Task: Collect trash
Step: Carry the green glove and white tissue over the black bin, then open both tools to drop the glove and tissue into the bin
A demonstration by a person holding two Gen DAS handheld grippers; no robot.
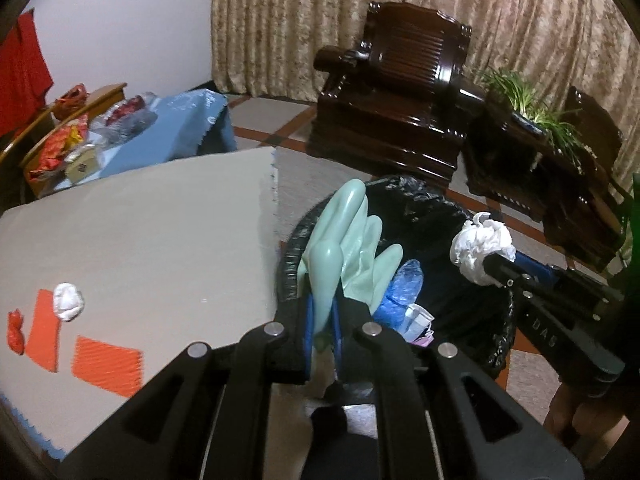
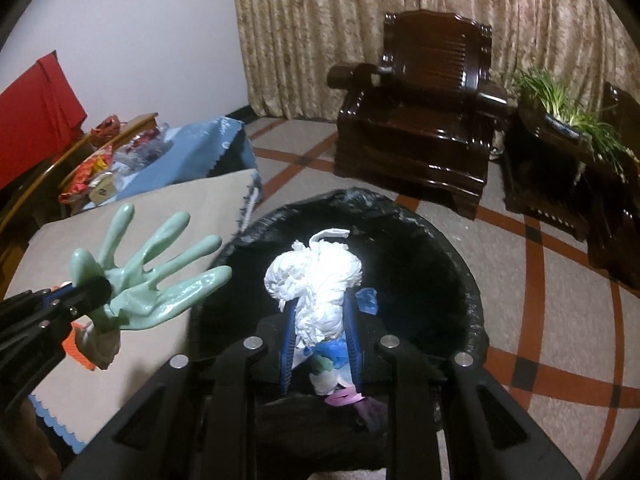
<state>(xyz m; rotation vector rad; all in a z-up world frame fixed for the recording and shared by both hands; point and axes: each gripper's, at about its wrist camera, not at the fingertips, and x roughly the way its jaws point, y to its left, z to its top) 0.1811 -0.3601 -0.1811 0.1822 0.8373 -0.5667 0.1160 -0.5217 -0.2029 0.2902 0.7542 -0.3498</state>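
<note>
Left gripper (image 1: 322, 320) jaws pinching green glove (image 1: 352, 248), right gripper (image 2: 320, 320) jaws pinching tissue wad (image 2: 316, 276); both over bin (image 2: 452, 248) rim.

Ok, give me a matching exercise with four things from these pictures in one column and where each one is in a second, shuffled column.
Things:
1. green glove
2. big white paper wad
3. small white wad
4. blue plastic scrap

Places:
A. lying on the beige table cover
B. inside the black trash bin
C. clamped in the left gripper
D. clamped in the right gripper

Pairs: 1-C, 2-D, 3-A, 4-B
</note>
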